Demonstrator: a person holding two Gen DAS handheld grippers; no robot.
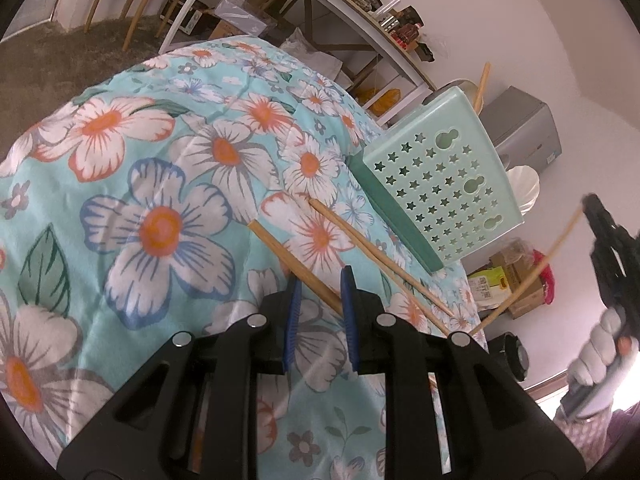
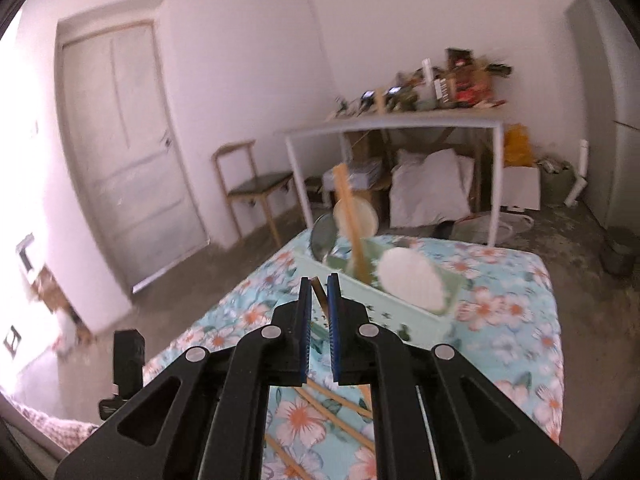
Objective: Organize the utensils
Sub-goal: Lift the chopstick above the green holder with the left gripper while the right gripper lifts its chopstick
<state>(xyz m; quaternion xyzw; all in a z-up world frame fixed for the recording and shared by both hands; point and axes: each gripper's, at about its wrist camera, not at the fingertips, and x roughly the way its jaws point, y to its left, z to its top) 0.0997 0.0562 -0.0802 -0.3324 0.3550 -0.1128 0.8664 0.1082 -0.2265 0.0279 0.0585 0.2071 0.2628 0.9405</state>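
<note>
Wooden chopsticks lie on the flowered cloth: one [image 1: 296,263] runs in between my left gripper's [image 1: 320,280] blue pads, another [image 1: 380,256] lies just right of it. The left gripper is open around that chopstick. A mint green utensil rack [image 1: 436,184] with star holes stands at the table's right side, a chopstick [image 1: 482,84] sticking out of it. My right gripper [image 2: 319,280] is shut on a chopstick [image 2: 352,224] and holds it up near the rack [image 2: 384,300]; in the left wrist view it [image 1: 600,220] hangs right of the rack with its chopstick [image 1: 532,272].
A white plate [image 2: 412,276] and a metal ladle [image 2: 322,236] sit in the rack. More chopsticks [image 2: 332,400] lie on the cloth below the right gripper. The table edge drops off right of the rack. A chair [image 2: 256,184] and shelves stand behind.
</note>
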